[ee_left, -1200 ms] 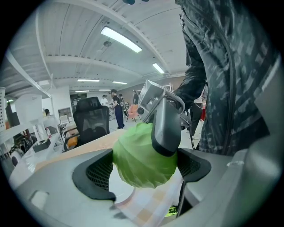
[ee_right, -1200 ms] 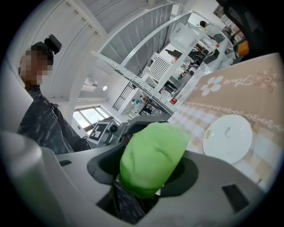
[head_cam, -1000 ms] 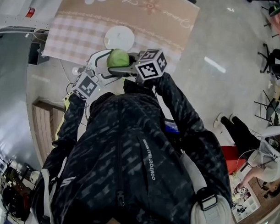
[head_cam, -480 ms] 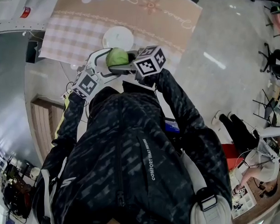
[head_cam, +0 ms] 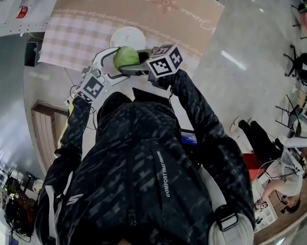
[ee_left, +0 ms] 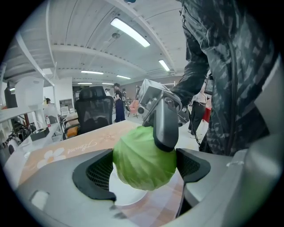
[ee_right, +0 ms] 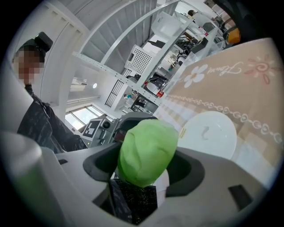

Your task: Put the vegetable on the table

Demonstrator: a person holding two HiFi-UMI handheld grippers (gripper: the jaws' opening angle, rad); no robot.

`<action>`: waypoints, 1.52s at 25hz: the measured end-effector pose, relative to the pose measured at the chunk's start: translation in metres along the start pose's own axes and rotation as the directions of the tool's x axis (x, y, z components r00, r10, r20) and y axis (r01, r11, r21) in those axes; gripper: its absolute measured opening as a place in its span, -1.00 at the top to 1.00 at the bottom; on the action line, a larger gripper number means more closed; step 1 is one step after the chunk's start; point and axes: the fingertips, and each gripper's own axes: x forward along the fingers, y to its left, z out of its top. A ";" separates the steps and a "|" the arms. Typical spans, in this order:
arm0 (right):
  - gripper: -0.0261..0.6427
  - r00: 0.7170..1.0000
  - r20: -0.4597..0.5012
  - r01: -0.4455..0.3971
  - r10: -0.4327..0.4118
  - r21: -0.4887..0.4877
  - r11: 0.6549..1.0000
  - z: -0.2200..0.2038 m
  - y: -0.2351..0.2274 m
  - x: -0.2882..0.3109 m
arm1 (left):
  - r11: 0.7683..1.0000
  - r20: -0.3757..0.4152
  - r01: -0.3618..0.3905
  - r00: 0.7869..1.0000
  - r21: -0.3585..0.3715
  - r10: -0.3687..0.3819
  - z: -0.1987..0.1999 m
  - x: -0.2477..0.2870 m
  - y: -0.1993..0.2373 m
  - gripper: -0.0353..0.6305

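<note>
A round green cabbage (head_cam: 126, 57) hangs just over the near edge of the table (head_cam: 162, 17), which wears a beige and checked cloth. My left gripper (head_cam: 117, 64) comes in from the left and is shut on the cabbage (ee_left: 144, 157), both dark pads against its sides. My right gripper (head_cam: 136, 61) reaches in from the right, and the cabbage (ee_right: 146, 150) sits between its jaws. Those jaws have just been opening and stand wide, the pads no longer squeezing. One right finger (ee_left: 165, 124) lies against the cabbage's top.
A white plate (head_cam: 125, 37) lies on the cloth just beyond the cabbage. A wooden slatted piece (head_cam: 42, 133) stands on the floor at the left. A person (head_cam: 284, 182) sits at the far right by a desk. An office chair (ee_left: 92, 113) stands beyond the table.
Both grippers and the cabbage have shifted up and slightly left in the head view, toward the table. The cabbage now overlaps the plate's near rim.
</note>
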 end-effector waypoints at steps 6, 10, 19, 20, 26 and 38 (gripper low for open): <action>-0.08 0.998 0.005 0.059 -0.059 -0.026 0.998 0.007 -0.019 0.000 | 1.000 -0.004 -0.010 1.000 -0.007 0.010 -0.008 0.007 0.013 -0.38; -0.09 0.994 0.013 0.105 -0.104 -0.032 0.994 0.013 -0.034 0.001 | 1.000 -0.019 -0.008 1.000 0.001 0.008 -0.015 0.013 0.024 -0.37; -0.10 0.984 0.004 0.177 -0.177 -0.026 0.984 0.015 -0.063 0.005 | 1.000 -0.041 -0.004 0.999 -0.016 0.004 -0.035 0.028 0.039 -0.37; -0.10 0.983 0.002 0.182 -0.182 -0.024 0.983 0.015 -0.065 0.006 | 1.000 -0.042 -0.005 0.999 -0.018 0.004 -0.037 0.029 0.041 -0.37; -0.10 0.980 0.005 0.201 -0.201 -0.015 0.979 0.018 -0.076 0.007 | 1.000 -0.053 -0.010 0.999 -0.024 0.009 -0.044 0.034 0.049 -0.36; -0.10 0.969 -0.008 0.247 -0.247 0.006 0.969 0.016 -0.098 0.007 | 1.000 -0.103 -0.012 0.995 -0.021 0.010 -0.058 0.046 0.058 -0.35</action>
